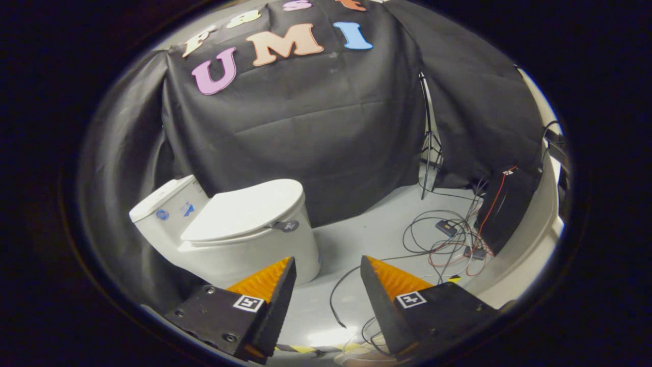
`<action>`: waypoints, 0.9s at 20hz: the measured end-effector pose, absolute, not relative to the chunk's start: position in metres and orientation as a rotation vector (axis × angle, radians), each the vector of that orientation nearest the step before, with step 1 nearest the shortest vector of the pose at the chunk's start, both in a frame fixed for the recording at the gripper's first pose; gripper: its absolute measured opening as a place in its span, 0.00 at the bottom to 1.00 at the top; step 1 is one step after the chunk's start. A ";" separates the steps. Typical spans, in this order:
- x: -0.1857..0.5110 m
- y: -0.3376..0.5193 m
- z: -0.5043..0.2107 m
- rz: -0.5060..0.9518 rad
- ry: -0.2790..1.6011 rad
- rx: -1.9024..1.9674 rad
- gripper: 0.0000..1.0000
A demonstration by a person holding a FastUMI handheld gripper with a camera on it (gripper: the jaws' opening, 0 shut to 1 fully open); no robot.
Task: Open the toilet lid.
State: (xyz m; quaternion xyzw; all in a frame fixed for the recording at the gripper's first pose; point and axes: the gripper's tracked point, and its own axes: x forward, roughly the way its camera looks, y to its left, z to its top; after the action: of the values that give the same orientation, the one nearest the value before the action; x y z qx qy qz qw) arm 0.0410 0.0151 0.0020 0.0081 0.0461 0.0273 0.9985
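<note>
Claw (326, 265) spread wide, nothing between the fingers, bare pale grey floor (356, 239) in the gap. Just beyond the left finger: white ceramic toilet (229, 239), its smooth white oval lid (247, 209) lying flat and closed, a small dark round tab (286, 225) fixed at the lid's front edge (marking unreadable). Ahead and right of the right finger, a tangle of black and red cables (448, 239) on the floor. Further back, a thin black tripod stand (429, 137) against the draped black cloth wall (316, 127).

Dim, even booth light; a bright glare patch on the pale floor (326, 336) near the spread fingers (277, 285) of the gripper (327, 265). Fisheye bending curves the far wall (edges soften, darken).
</note>
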 end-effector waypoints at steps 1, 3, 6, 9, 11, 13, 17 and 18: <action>0.049 0.022 0.007 0.076 0.077 0.025 0.79; 0.067 0.040 0.015 0.122 0.034 0.065 0.79; 0.098 0.066 0.027 0.172 -0.030 0.152 0.78; 0.130 0.096 0.036 0.234 -0.056 0.258 0.77; 0.152 0.115 0.042 0.270 -0.069 0.318 0.77; 0.172 0.128 0.043 0.287 -0.067 0.392 0.77; 0.204 0.142 0.031 0.266 -0.046 0.556 0.76; 0.210 0.144 0.026 0.259 -0.042 0.599 0.76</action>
State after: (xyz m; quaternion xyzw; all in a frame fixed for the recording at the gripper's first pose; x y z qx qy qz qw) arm 0.2104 0.1435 0.0258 0.2944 -0.0209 0.1270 0.9470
